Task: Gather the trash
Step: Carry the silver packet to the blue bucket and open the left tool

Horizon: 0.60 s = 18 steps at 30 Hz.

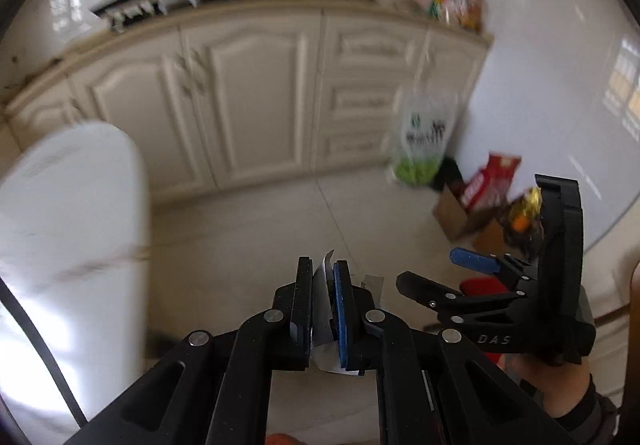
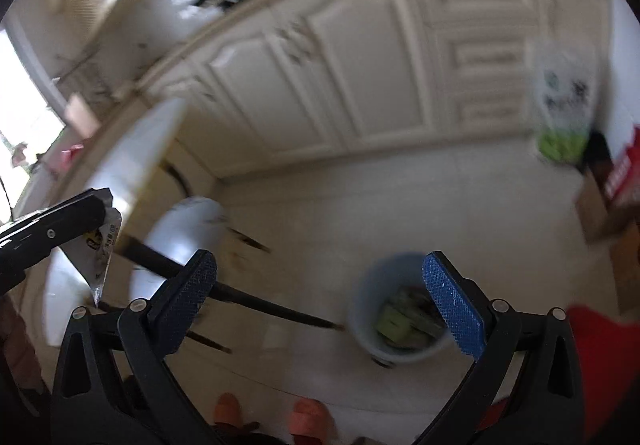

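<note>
My left gripper (image 1: 322, 266) is shut on a crumpled silvery wrapper (image 1: 320, 309), which sticks out above and below the pads. The right wrist view shows the same wrapper (image 2: 100, 253) hanging from the left gripper (image 2: 102, 205) at the left edge, printed with dark text. My right gripper (image 2: 320, 285) stands open with nothing between its blue pads. It also shows at the right of the left wrist view, as the right gripper (image 1: 436, 271), held by a hand. A pale blue trash bin (image 2: 360, 321) stands on the floor below the right finger, with green and dark litter inside.
A white round table (image 1: 72, 225) fills the left. Cream kitchen cabinets (image 1: 256, 97) run along the back. A plastic bag with green contents (image 1: 424, 141) hangs at their right end. A cardboard box with red packets (image 1: 476, 205) sits by the wall. Feet in orange slippers (image 2: 308, 417) stand below.
</note>
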### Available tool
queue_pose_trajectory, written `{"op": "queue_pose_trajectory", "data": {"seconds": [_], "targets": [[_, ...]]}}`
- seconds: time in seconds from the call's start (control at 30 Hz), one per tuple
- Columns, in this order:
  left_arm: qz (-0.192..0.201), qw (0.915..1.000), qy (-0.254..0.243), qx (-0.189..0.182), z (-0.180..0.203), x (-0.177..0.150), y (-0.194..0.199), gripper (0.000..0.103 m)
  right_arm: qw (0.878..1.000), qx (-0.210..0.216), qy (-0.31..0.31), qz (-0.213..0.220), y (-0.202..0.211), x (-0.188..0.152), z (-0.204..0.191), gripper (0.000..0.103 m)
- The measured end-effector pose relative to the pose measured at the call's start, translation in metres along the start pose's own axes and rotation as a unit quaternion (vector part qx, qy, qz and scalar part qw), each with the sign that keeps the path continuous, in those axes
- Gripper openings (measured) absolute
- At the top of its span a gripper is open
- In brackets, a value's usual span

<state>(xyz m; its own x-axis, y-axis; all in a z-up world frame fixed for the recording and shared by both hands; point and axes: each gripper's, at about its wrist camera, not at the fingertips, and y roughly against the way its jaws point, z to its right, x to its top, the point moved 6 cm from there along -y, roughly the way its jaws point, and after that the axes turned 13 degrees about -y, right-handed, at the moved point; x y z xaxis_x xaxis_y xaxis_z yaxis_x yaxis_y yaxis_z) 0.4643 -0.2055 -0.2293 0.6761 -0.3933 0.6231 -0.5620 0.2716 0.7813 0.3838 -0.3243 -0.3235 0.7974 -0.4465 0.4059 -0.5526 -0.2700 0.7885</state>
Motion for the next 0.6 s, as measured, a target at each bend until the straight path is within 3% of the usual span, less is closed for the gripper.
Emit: {"op": "queue_pose_trajectory", "data": {"seconds": [0.17, 0.4, 0.6], "targets": [[-0.074, 0.9969, -0.012, -0.021, 0.009, -0.008, -0.127, 0.006, 0.996, -0.052, -0.052, -0.051, -0.076, -0.024, 0.080, 0.103], [-0.173, 0.9836, -0.020, -0.046, 0.005, -0.046, -0.292, 0.006, 0.979, -0.125, -0.101, -0.124, -0.186, -0.075, 0.173, 0.102], [-0.227, 0.9724, -0.030, -0.043, -0.008, -0.069, -0.388, 0.006, 0.964, -0.167, -0.127, -0.165, -0.243, -0.106, 0.224, 0.100]]}}
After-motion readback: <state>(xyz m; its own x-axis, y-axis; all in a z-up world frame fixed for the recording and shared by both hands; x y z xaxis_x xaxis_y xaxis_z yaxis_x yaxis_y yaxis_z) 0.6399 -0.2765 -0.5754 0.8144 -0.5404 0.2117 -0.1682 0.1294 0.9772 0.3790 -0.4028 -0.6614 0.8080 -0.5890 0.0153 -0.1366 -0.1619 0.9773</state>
